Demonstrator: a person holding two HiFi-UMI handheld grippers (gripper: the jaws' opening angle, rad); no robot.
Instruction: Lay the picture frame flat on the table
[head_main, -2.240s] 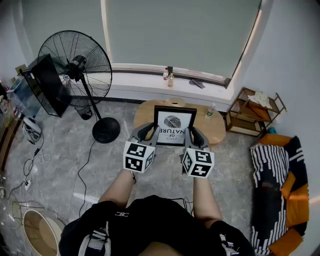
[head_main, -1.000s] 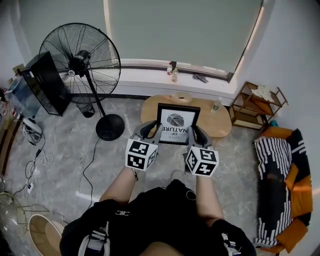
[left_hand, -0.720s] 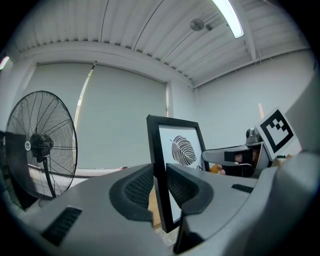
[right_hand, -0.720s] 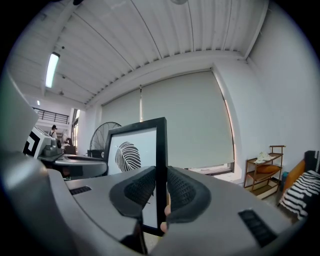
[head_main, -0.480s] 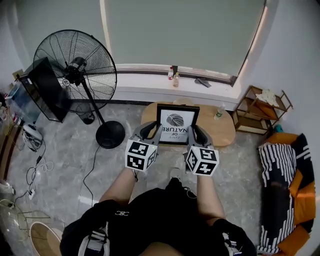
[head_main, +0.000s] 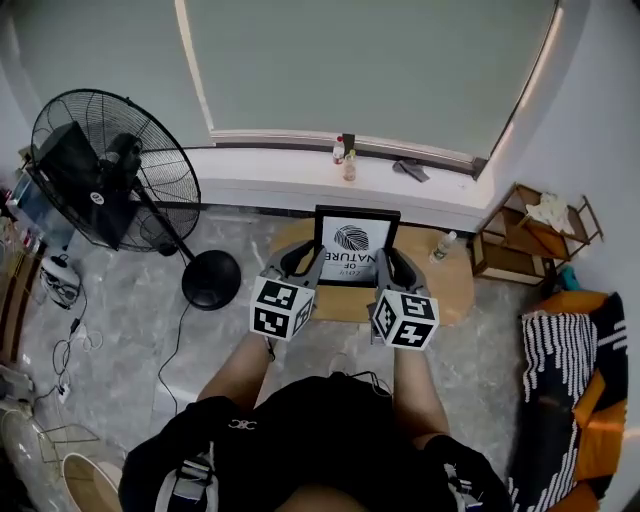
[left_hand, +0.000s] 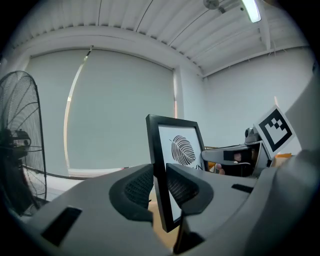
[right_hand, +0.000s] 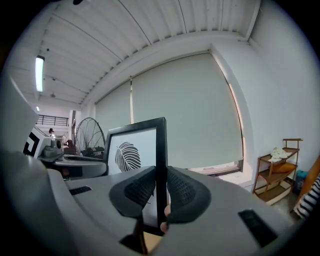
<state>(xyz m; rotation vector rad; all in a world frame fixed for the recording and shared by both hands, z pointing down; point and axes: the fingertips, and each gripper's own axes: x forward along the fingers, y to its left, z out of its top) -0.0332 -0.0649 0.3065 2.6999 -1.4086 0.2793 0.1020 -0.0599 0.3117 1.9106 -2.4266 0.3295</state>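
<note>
The black picture frame (head_main: 357, 245) with a white leaf print hangs between both grippers above the oval wooden table (head_main: 446, 282). My left gripper (head_main: 305, 262) is shut on its left edge. My right gripper (head_main: 388, 264) is shut on its right edge. In the left gripper view the frame (left_hand: 181, 145) stands upright, its black border pinched between the ribbed pads of the left gripper (left_hand: 159, 186). In the right gripper view the right gripper (right_hand: 160, 189) clamps the frame (right_hand: 131, 150) by its thin side. Whether the frame's lower edge touches the table is hidden.
A standing fan (head_main: 100, 170) is at the left on the grey floor. A windowsill holding small bottles (head_main: 347, 160) runs behind the table. A plastic bottle (head_main: 441, 245) stands on the table's right end. A wooden shelf (head_main: 540, 235) and a striped cushion (head_main: 555, 400) sit at the right.
Both grippers keep their hold on the frame. The view has swung, so the fan has slid left and the table sits lower under the frame.
</note>
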